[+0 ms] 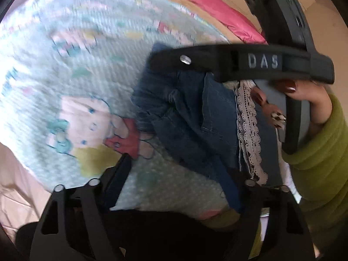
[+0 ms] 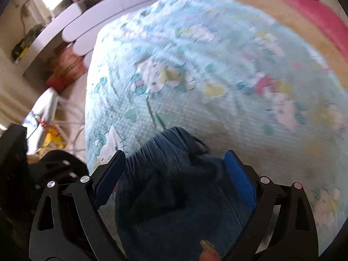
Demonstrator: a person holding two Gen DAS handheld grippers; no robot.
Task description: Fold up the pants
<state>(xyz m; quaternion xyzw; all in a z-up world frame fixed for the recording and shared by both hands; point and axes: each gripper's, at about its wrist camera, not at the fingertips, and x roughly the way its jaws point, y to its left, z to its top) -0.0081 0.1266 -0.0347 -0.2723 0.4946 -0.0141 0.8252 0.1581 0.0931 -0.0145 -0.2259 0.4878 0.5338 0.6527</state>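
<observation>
On the bed (image 2: 195, 50), over a pale cartoon-print blanket (image 1: 71, 69), the denim pants (image 1: 187, 117) lie in a bunched, partly folded heap with a lace trim (image 1: 248, 126) along one edge.

Left gripper (image 1: 180, 174): jaws apart. The denim sits ahead of them and reaches in toward the blue pad on one side; no pad is seen pressing the cloth.

Right gripper (image 2: 174, 174): jaws wide apart, straddling a gathered edge of the pants. Neither blue pad is seen gripping the fabric. A hand (image 1: 304, 95) in a green sleeve (image 1: 322, 152) holds this tool directly above the heap.

Hazards from this state:

1. Multi-layer pickup. The cloth is stacked and creased; closing on the heap will probably catch several layers and drag the fold out of line.
2. Blanket capture. The blanket lies directly under the denim; a low closure may pinch both.
3. Trim snag. The lace is likely to catch on a pad edge.
4. Tool collision. The two grippers work close together over one small heap.
</observation>
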